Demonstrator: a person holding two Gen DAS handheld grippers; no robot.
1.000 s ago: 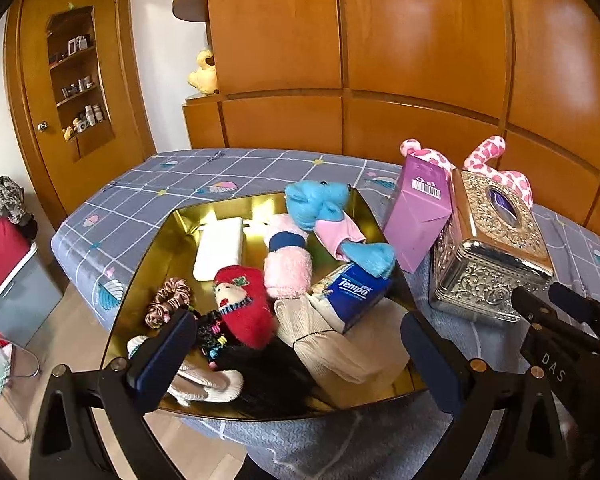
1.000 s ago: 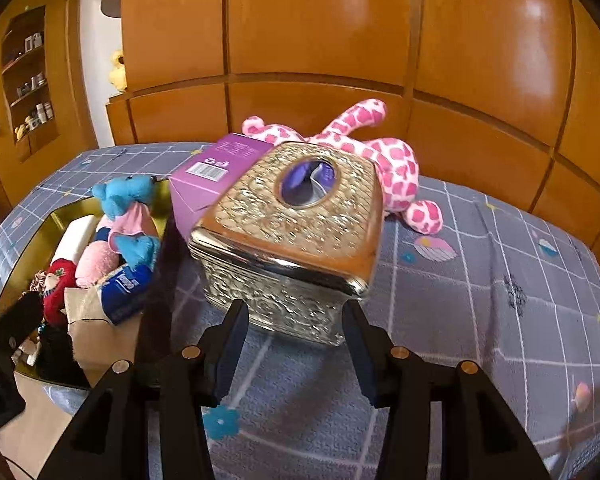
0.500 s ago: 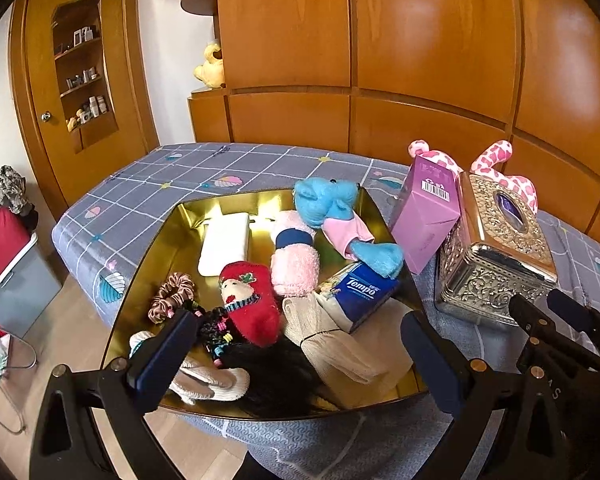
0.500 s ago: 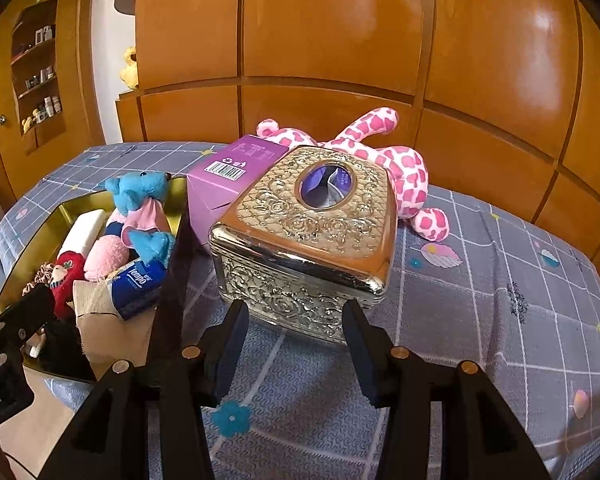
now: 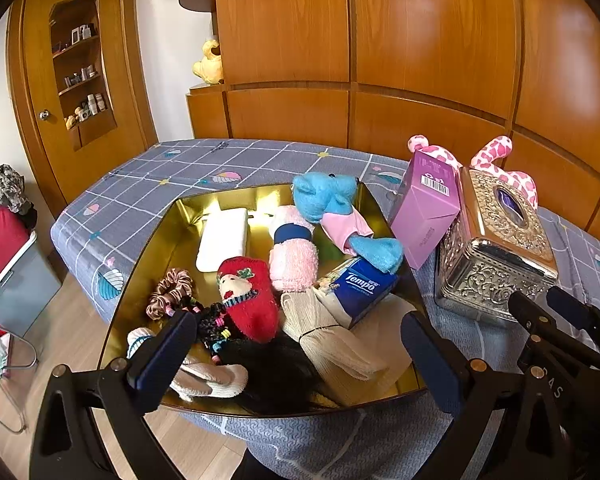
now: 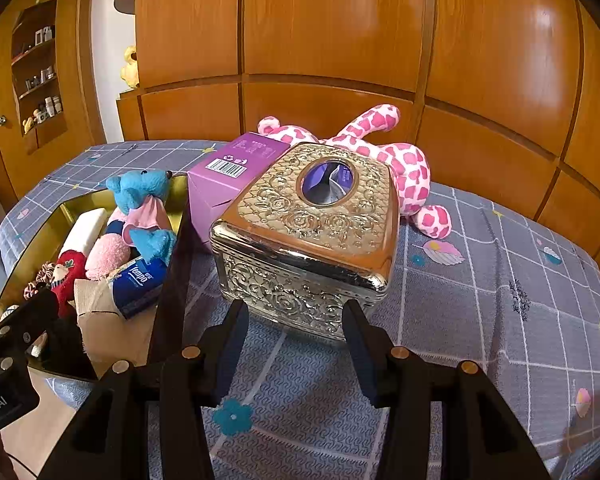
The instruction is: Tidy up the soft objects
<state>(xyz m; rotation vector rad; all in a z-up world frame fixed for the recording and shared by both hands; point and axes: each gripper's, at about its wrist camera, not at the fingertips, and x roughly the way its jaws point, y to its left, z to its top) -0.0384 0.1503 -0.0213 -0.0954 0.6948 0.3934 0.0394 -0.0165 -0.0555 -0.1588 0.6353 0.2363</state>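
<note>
My left tongs (image 5: 296,344) hover wide open over the near edge of a gold tray (image 5: 156,256) on a bed (image 5: 148,184) covered in a grey checked sheet, gripping nothing. The tray is crowded with soft things: a blue stuffed toy (image 5: 328,204) in a pink dress at the far side, a rolled pink towel (image 5: 294,252) beside it, a red plush doll (image 5: 246,292) in the middle, a white pack (image 5: 223,238) lying flat to its left, a brown hair scrunchie (image 5: 170,292), a blue tissue pack (image 5: 358,290), beige gloves (image 5: 328,338) and a black wig (image 5: 276,364) at the near edge.

My right tongs (image 6: 296,340) are also open and empty, their tips just short of an ornate silver tissue box (image 6: 312,240) that stands on the sheet to the right of the tray. A purple carton (image 6: 230,176) leans between the tissue box and the tray. Behind both, a pink-and-white spotted plush toy (image 6: 404,164) lies on the bed against the wooden wall panels (image 6: 340,40), well outside the tray.
</note>
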